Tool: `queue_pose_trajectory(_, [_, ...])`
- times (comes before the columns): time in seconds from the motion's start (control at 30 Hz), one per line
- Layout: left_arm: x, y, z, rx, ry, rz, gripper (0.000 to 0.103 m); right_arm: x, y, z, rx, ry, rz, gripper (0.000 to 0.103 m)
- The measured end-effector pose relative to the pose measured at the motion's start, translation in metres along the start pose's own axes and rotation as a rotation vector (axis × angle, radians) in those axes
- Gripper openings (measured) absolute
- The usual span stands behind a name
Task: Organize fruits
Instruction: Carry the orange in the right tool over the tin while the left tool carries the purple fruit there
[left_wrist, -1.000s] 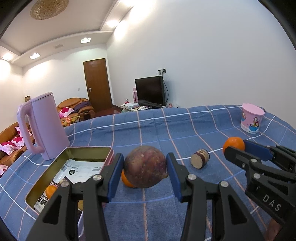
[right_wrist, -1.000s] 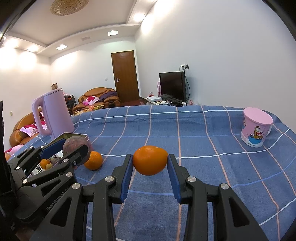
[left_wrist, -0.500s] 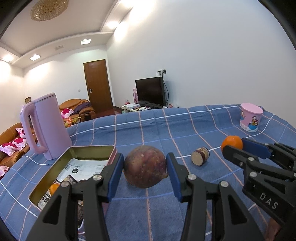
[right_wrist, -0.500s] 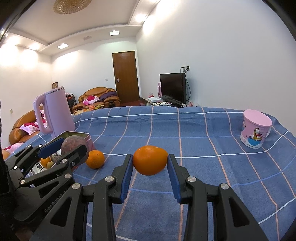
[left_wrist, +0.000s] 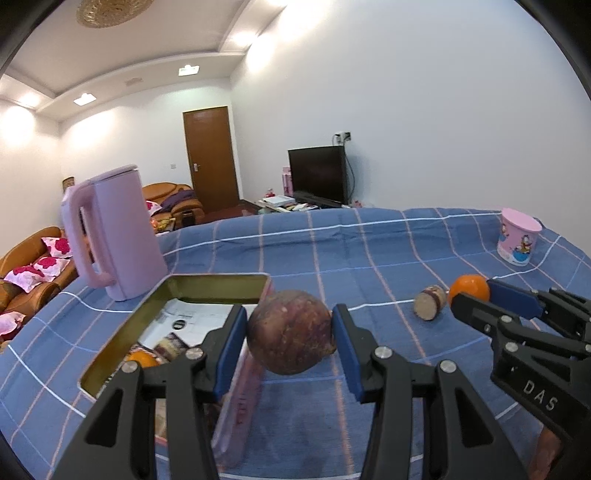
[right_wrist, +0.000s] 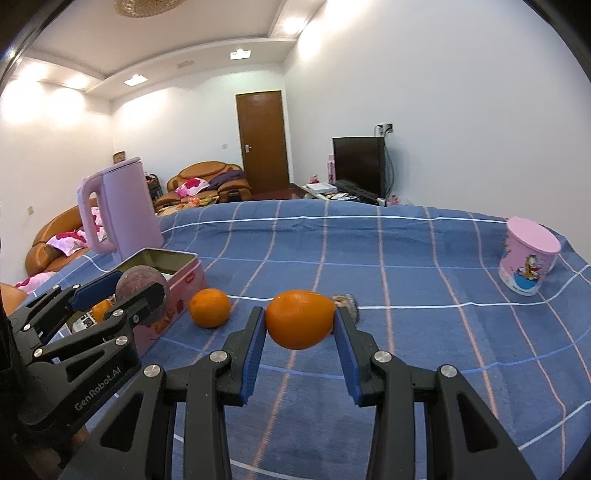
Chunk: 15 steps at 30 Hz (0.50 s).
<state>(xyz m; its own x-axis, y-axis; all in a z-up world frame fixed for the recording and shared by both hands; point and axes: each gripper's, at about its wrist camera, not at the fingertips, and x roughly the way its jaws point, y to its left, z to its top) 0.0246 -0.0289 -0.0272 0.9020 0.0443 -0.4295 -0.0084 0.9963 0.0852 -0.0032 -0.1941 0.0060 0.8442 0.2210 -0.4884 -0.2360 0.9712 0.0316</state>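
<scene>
Sideways toward the tin is where the left gripper has gone since a second ago: the tin's near wall, then left of the blue pads, now sits under the left finger, and the loose orange once glimpsed behind the held fruit is hidden in the left view. That gripper's jaws are partly closed on a round purple-brown fruit, both pads pressing its sides, the fruit just right of the tin's near corner and clear of the blue checked cloth. In the right view the same fruit hangs beside the tin's pink wall. Papers and a small orange fruit lie in the tin. The right gripper has hardly shifted; its jaws stand narrowly apart, clamped on an orange held above the cloth near the middle of the table. The loose orange rests on the cloth between the tin and the held orange, apart from both. A short brown cut piece lies on its side beyond, half hidden behind the held orange in the right view. A pink kettle stands behind the tin, and a pink cup sits well off at the far right.
</scene>
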Motion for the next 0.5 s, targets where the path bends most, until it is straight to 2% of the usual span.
queue_pose_trajectory(0.5, [0.006,0.056,0.001,-0.073,0.023,0.089,0.049,0.021,0.058,0.018,-0.107,0.014,0.089,0.040])
